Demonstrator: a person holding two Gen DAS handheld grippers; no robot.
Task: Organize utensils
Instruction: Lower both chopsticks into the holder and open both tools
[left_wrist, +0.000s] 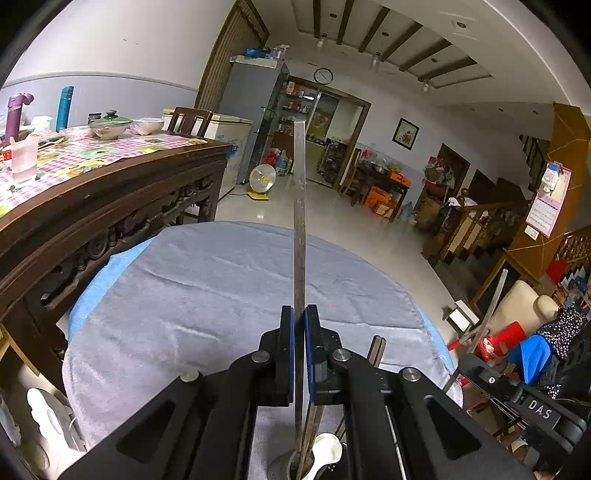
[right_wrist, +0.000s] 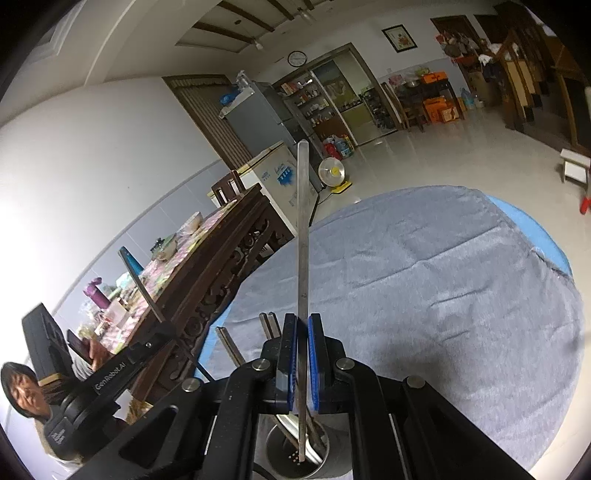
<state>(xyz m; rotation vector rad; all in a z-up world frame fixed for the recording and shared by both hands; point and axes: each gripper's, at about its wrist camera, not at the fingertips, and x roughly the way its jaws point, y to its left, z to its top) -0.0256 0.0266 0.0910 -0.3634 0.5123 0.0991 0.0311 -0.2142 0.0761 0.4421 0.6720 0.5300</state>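
**Both tools holding long steel utensils over the holder**

Left tool (left_wrist: 299, 314) is clenched on a long flat steel utensil handle (left_wrist: 300, 206), edge-on between the blue pads, pointing straight up and away. Its lower end drops toward a round metal utensil holder (left_wrist: 284, 467) at the bottom of the left view, where a white ceramic spoon (left_wrist: 327, 452) already sits beside other dark handles. Can't tell whether the tip touches the holder floor.

Right tool (right_wrist: 300, 321) is clamped on a second flat steel strip-like utensil (right_wrist: 303, 236), same near-vertical pose. The right view looks down into the cylindrical holder (right_wrist: 275, 448): perforated base, a few utensils leaning inside, the gripped piece's lower end already within the rim.

The holder stands on a round worktop covered with a grey fleece cloth (right_wrist: 443, 288), near its close edge. The rest of the cloth shows nothing lying on it.

My read: upright grips mid-handle keep each piece aligned with the narrow opening so it goes in without fouling what's inside. Looks like late-stage insertion. Risk: both tools crowd one small opening, and a tilted release could tip the holder.
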